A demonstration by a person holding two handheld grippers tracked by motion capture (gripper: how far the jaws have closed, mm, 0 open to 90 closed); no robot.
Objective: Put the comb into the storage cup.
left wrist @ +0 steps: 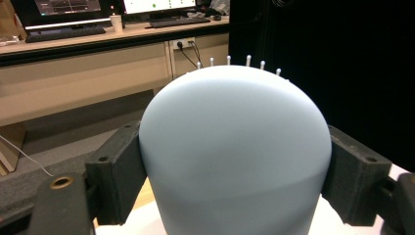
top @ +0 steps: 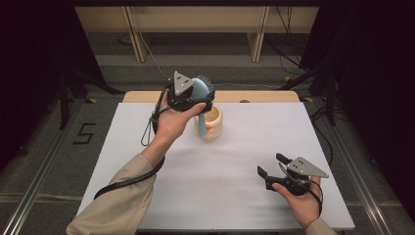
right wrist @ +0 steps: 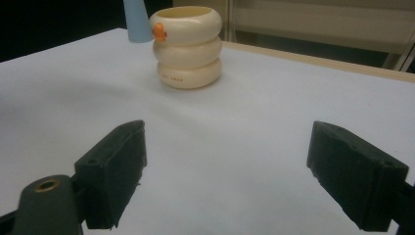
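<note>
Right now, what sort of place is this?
Probably a lab or office recording space: a white-topped table ringed by dark tripod stands, loose floor cables, and a beige desk with computer monitors behind.

The left gripper (top: 198, 93) is being held raised by the left hand (top: 172, 120), jaws clamped. The right gripper (top: 270, 165) is being held low, jaws spread wide, nothing between them.

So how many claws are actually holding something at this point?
1. The left claw, raised over the far side of the table, is clamped on the pale blue hairbrush just beside the cream cup. The right claw hovers open near the front right, holding nothing.
</note>
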